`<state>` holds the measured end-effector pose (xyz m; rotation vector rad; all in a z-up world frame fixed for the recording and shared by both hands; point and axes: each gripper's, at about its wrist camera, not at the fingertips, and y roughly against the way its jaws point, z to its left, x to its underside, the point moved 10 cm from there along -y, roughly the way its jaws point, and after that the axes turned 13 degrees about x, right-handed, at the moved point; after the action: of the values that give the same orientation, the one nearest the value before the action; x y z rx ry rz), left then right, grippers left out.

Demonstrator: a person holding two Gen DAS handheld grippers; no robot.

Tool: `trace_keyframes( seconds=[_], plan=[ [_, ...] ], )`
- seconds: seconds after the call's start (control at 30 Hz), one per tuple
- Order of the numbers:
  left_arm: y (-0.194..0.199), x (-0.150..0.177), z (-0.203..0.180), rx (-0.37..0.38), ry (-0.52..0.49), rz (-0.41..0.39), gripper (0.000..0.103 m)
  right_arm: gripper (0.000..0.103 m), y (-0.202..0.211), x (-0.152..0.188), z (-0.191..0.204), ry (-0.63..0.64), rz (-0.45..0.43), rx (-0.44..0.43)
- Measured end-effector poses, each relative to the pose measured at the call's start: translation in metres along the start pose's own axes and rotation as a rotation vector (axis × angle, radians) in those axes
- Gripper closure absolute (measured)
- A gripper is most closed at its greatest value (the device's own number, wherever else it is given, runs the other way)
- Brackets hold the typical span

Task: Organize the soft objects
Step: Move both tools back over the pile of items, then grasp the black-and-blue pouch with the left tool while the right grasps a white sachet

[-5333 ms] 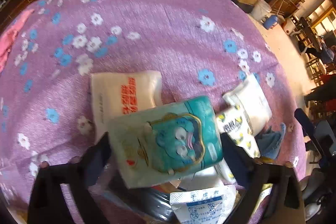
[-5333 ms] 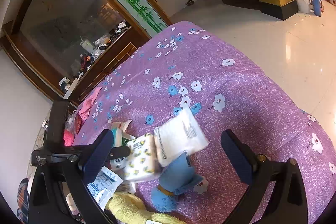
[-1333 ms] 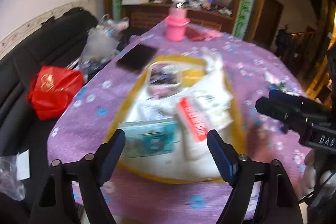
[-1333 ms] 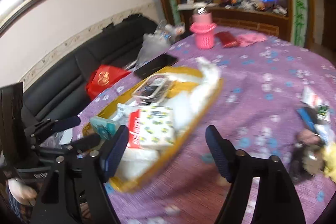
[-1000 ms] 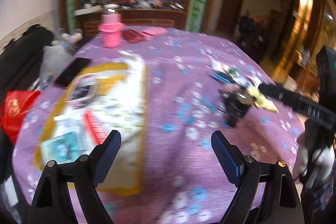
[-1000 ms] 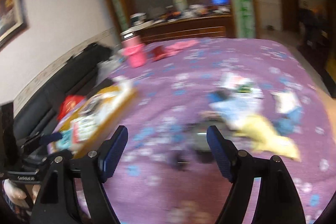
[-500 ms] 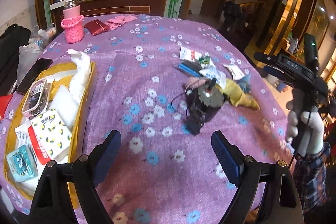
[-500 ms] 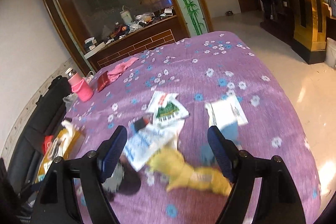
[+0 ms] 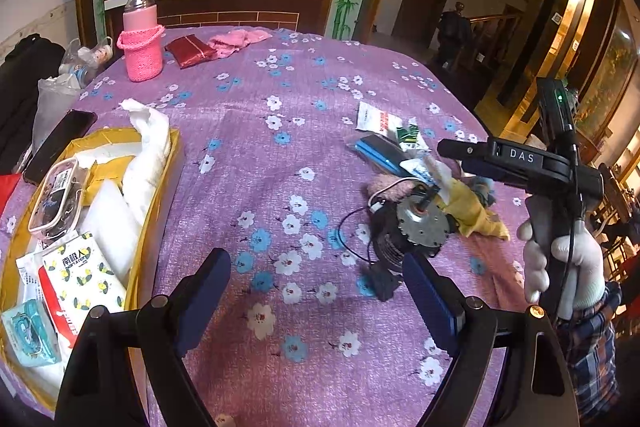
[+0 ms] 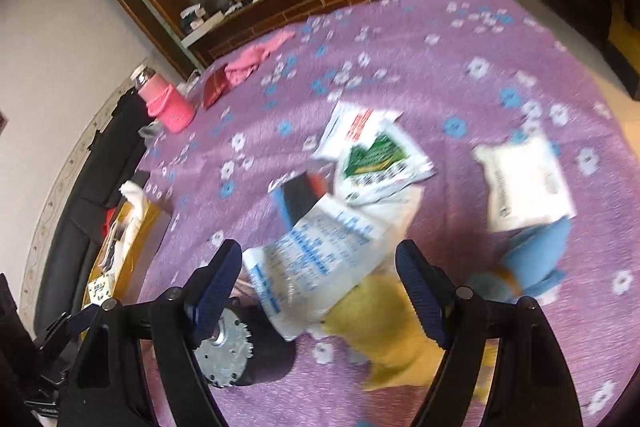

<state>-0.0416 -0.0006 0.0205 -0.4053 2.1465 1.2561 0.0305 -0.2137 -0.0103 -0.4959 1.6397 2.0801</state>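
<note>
Both the left gripper (image 9: 316, 291) and right gripper (image 10: 320, 287) hang spread and empty above the purple cloth (image 9: 256, 131), soft packets (image 10: 320, 251) scattered below, others already in the yellow tray (image 9: 160, 195).

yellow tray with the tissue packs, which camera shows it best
The left wrist view. The yellow tray lies sharp at the left there, with the tissue pack and white padding inside easy to make out. In the right wrist view the tray is a small blurred sliver at the far left, partly behind the gripper.
</note>
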Motion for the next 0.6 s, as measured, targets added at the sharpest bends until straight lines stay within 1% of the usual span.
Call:
trace_keyframes(
  seconds=[0.07, 0.13, 0.23, 0.3, 0.33, 0.37, 0.4, 0.43, 0.5, 0.6],
  plan=[
    [-0.004, 0.0, 0.005, -0.004, 0.006, 0.005, 0.013, 0.025, -0.006, 0.003, 0.008, 0.027, 0.018, 0.013],
    [-0.006, 0.001, 0.01, -0.004, 0.011, 0.007, 0.013, 0.025, -0.012, 0.002, 0.015, 0.056, 0.02, 0.047],
    [-0.008, 0.003, 0.016, 0.001, 0.022, 0.011, 0.013, 0.025, -0.026, 0.002, 0.018, 0.077, 0.049, 0.109],
    [-0.009, 0.005, 0.018, -0.002, 0.02, 0.013, 0.013, 0.035, -0.033, 0.002, 0.017, 0.07, 0.054, 0.118],
    [-0.009, 0.006, 0.019, -0.006, 0.017, 0.013, 0.013, 0.037, -0.033, 0.002, 0.015, 0.06, 0.049, 0.114],
    [-0.009, 0.006, 0.019, -0.009, 0.01, 0.012, 0.013, 0.04, -0.031, 0.001, 0.013, 0.045, 0.037, 0.105],
    [-0.009, 0.007, 0.019, -0.009, 0.004, 0.012, 0.013, 0.046, -0.029, 0.0, 0.012, 0.036, 0.03, 0.101],
    [-0.008, 0.007, 0.019, -0.008, -0.002, 0.012, 0.013, 0.049, -0.025, -0.001, 0.009, 0.027, 0.021, 0.094],
    [-0.008, 0.006, 0.02, -0.002, -0.003, 0.014, 0.013, 0.052, -0.016, -0.002, 0.003, 0.006, 0.002, 0.096],
    [-0.01, 0.001, 0.023, 0.011, 0.011, 0.016, 0.013, 0.053, -0.008, -0.002, -0.007, -0.011, -0.009, 0.113]
  ],
)
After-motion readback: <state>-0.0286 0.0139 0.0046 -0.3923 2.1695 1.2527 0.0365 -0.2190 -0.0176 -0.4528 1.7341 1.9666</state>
